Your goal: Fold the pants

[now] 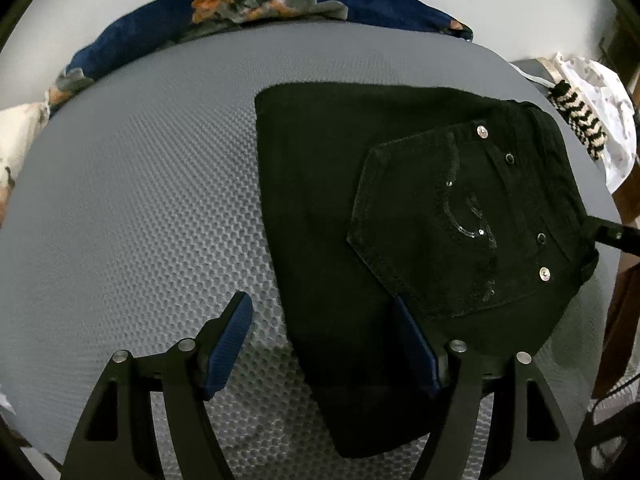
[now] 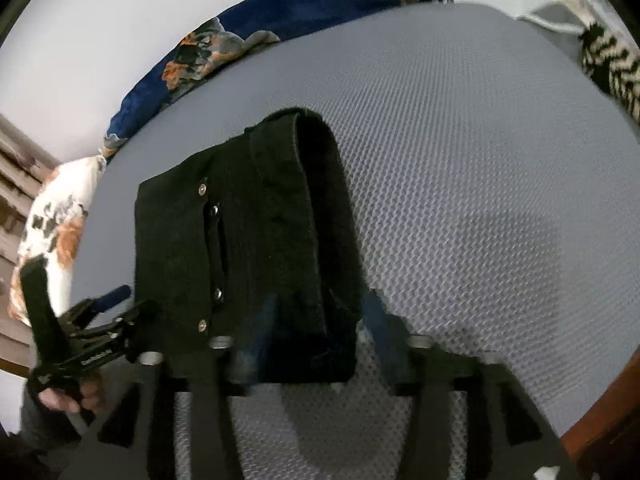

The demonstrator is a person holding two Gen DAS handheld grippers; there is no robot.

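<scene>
While folded black pants [image 1: 400,208] lie pocket-up on grey mat [image 1: 140,200], left gripper [image 1: 324,340] fingers apart; right gripper [image 2: 320,320] fingers apart.

1. Only one piece of lettering showed: a short white word printed on the black body of the left tool [image 2: 90,312], seen at the lower left of the right wrist view. It was too small and blurred to read.
2. The pants [image 1: 400,216] carried sequin decoration on the back pocket but no legible label or brand.
</scene>
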